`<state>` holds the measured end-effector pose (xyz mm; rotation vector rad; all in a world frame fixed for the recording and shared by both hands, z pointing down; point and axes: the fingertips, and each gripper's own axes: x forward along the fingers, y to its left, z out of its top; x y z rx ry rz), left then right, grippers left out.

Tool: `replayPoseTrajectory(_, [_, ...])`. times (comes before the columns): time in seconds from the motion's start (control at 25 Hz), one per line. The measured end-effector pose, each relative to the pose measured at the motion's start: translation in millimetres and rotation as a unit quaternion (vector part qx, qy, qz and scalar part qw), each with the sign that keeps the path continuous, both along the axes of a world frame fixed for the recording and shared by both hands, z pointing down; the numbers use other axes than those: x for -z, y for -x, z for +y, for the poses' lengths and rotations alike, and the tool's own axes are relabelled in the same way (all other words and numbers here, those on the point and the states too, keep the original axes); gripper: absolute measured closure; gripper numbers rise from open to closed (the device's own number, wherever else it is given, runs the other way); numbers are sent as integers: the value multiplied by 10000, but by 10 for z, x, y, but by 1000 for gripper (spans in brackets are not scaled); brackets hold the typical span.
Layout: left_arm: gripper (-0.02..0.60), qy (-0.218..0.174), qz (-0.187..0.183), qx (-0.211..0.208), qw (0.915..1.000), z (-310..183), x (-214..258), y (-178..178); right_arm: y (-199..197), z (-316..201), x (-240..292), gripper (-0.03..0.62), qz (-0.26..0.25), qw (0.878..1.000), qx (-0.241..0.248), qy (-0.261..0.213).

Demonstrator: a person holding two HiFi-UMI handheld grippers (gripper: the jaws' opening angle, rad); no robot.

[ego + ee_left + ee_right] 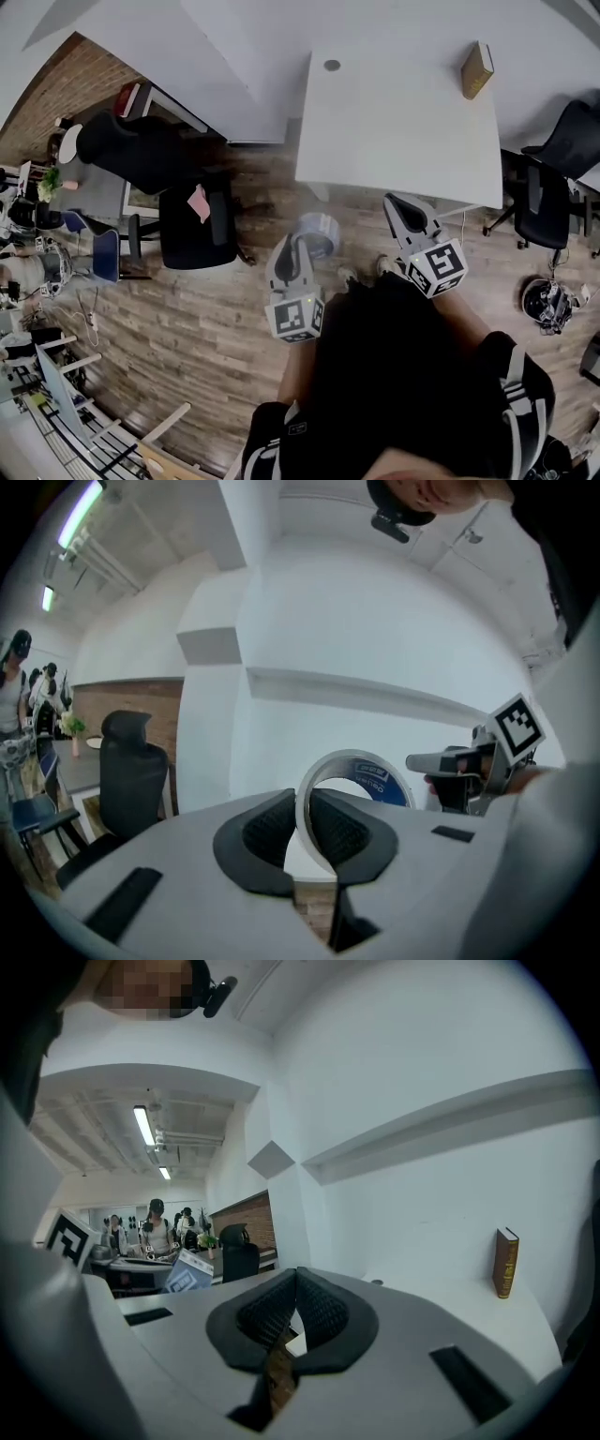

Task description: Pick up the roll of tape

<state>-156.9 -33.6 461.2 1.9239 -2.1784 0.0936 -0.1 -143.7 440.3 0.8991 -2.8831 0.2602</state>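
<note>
My left gripper point(302, 243) is shut on the roll of tape point(318, 231), a grey ring with a blue inner label, held in the air in front of the white table point(375, 141). In the left gripper view the roll of tape point(354, 772) stands on edge with its rim pinched between the black pads point(267, 827). My right gripper point(401, 211) hovers to the right, near the table's front edge, and shows at the right of the left gripper view as the other gripper point(469, 761). The right gripper point(296, 1312) has its pads together with nothing between them.
A brown book point(476, 69) stands at the table's far right, and a small round grommet point(332, 65) sits in the tabletop. Black office chairs stand at the left point(192, 220) and right point(544, 202). People and cluttered desks point(150, 1241) fill the far left on the wooden floor.
</note>
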Motion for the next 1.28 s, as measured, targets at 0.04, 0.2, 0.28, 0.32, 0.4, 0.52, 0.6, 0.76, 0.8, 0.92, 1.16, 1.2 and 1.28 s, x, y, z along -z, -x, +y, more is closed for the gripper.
replayPoseTrajectory(0.04, [514, -54, -44, 23, 10000, 37, 76, -75, -36, 8, 14, 580, 3, 10000, 39, -14])
replayPoseTrajectory(0.2, [514, -100, -89, 105, 9999, 104, 181, -278, -140, 64, 45, 580, -19, 9997, 259, -49])
replayPoseTrajectory(0.28, [514, -85, -108, 145, 9998, 111, 180, -328, -169, 101, 43, 580, -65, 9993, 371, -12])
replayPoseTrajectory(0.32, [514, -87, -102, 173, 9998, 122, 177, -350, -186, 123, 39, 580, -79, 9991, 416, 19])
replayPoseTrajectory(0.4, [514, -91, -75, 222, 9997, 141, 164, -383, -214, 153, 24, 582, -70, 9988, 485, 49])
replayPoseTrajectory(0.52, [514, -30, -74, 269, 9996, 152, 125, -402, -240, 167, 17, 582, -45, 9986, 520, 27])
replayPoseTrajectory(0.6, [514, -7, -71, 299, 9995, 166, 109, -402, -249, 167, 19, 582, -48, 9986, 520, 11])
replayPoseTrajectory(0.76, [514, -31, -80, 333, 9994, 189, 124, -409, -256, 158, 21, 582, -72, 9986, 519, 4])
replayPoseTrajectory(0.8, [514, -40, -85, 338, 9994, 199, 128, -413, -258, 165, 20, 582, -85, 9986, 524, -1])
replayPoseTrajectory(0.92, [514, -54, -103, 363, 9993, 228, 139, -413, -252, 192, 37, 582, -104, 9985, 540, -8])
replayPoseTrajectory(1.16, [514, -78, -84, 371, 9992, 233, 138, -388, -208, 192, 51, 582, -96, 9982, 589, -23])
replayPoseTrajectory(1.2, [514, -82, -86, 369, 9992, 240, 143, -387, -207, 198, 54, 582, -88, 9982, 587, -21])
replayPoseTrajectory(1.28, [514, -92, -90, 354, 9993, 249, 156, -385, -202, 209, 65, 582, -86, 9983, 583, -24])
